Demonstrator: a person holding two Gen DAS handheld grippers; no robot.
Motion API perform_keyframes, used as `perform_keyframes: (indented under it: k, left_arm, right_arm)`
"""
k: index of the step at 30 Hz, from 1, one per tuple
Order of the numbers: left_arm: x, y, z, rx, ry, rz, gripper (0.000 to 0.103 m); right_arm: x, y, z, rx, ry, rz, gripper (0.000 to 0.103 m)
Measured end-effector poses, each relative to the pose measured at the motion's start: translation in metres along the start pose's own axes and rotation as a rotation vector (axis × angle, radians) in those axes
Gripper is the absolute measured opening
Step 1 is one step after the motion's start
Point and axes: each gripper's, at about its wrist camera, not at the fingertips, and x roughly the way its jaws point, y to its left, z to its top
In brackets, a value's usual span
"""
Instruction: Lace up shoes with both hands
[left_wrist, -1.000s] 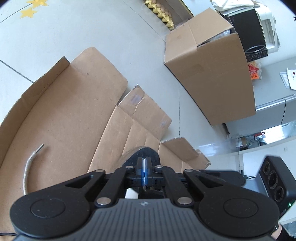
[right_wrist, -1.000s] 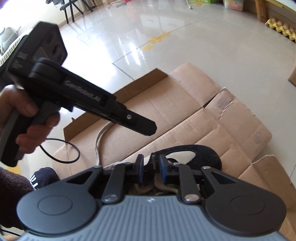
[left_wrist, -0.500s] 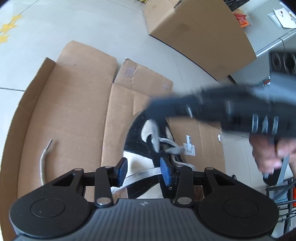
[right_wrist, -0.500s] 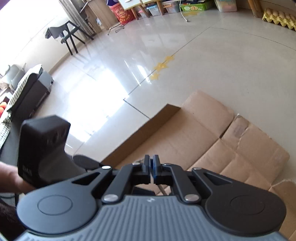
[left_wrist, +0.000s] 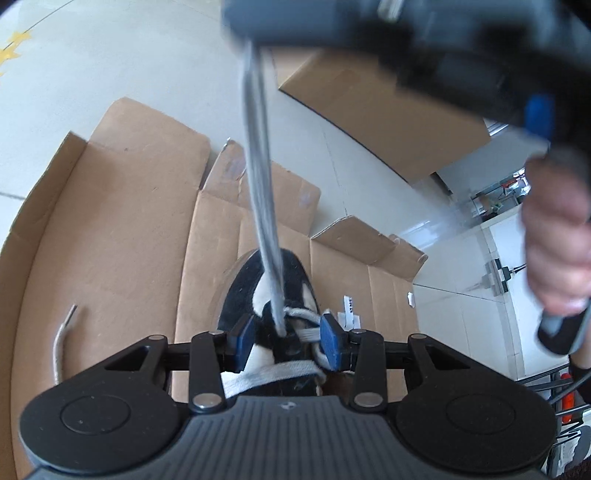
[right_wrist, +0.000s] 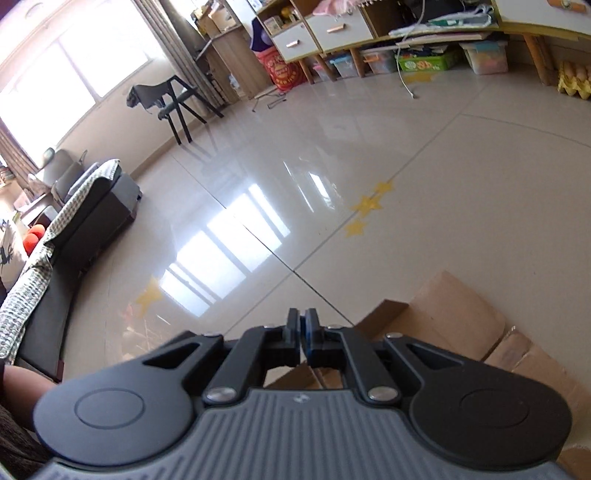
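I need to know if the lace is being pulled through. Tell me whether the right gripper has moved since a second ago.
Yes. The right gripper has risen: in its own view the flattened cardboard has dropped toward the bottom edge, and the shoe is gone from sight.

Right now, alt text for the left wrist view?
A grey lace runs taut from the black-and-white shoe up to the blurred right gripper. The left gripper, its fingers closing, straddles the shoe on flattened cardboard.
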Motion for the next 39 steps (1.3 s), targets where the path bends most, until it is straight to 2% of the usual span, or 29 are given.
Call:
perform_keyframes:
  k: [1,2,5,8,12,15,17,18,19,25,28,30,31,32,35,39]
  left_arm:
    - [-0.002,-0.001,0.002,0.005,-0.021,0.01,0.009]
    - [-0.004,-0.002,0.003,0.009,-0.042,0.02,0.006]
    - [-0.015,-0.006,0.008,0.023,-0.12,0.03,0.004]
    - [-0.036,-0.016,0.015,0.078,-0.204,0.055,0.003]
    - [-0.059,-0.026,0.024,0.125,-0.3,0.1,0.003]
    - [-0.074,-0.028,0.033,0.149,-0.355,0.154,0.003]
    - [-0.082,-0.028,0.037,0.173,-0.382,0.216,0.003]
    - [-0.083,-0.027,0.038,0.175,-0.381,0.229,0.003]
    - [-0.085,-0.025,0.039,0.168,-0.386,0.249,0.003]
    - [-0.09,-0.022,0.04,0.162,-0.405,0.286,0.003]
    - [-0.097,-0.023,0.044,0.171,-0.434,0.298,0.003]
    - [-0.1,-0.022,0.048,0.17,-0.451,0.3,0.003]
    - [-0.102,-0.022,0.05,0.167,-0.455,0.298,0.003]
    - [-0.102,-0.022,0.052,0.161,-0.457,0.295,0.003]
    - [-0.104,-0.022,0.049,0.157,-0.453,0.289,0.003]
    - [-0.102,-0.022,0.047,0.149,-0.439,0.279,0.003]
  right_arm:
    - [-0.003,0.003,0.008,-0.005,-0.017,0.004,0.003]
    - [-0.006,0.005,0.015,-0.006,-0.03,0.009,0.003]
    - [-0.016,0.011,0.028,-0.017,-0.08,0.022,0.003]
    - [-0.027,0.014,0.036,-0.02,-0.124,0.037,0.003]
    - [-0.031,0.013,0.035,-0.003,-0.143,0.035,0.003]
    - [-0.032,0.008,0.029,0.013,-0.138,0.018,0.008]
    - [-0.032,0.003,0.023,0.029,-0.129,-0.004,0.017]
    - [-0.033,-0.003,0.014,0.034,-0.119,-0.026,0.03]
    - [-0.034,-0.009,0.005,0.038,-0.11,-0.049,0.034]
    - [-0.013,-0.032,-0.041,0.037,0.071,-0.138,0.036]
    - [0.011,-0.034,-0.074,-0.005,0.232,-0.146,0.037]
    - [0.026,-0.038,-0.085,0.0,0.29,-0.149,0.032]
    - [0.033,-0.04,-0.091,0.002,0.318,-0.151,0.015]
    - [0.038,-0.041,-0.092,0.003,0.327,-0.153,0.003]
    - [0.039,-0.036,-0.084,0.023,0.287,-0.13,0.002]
    - [0.034,-0.024,-0.057,0.018,0.212,-0.053,0.002]
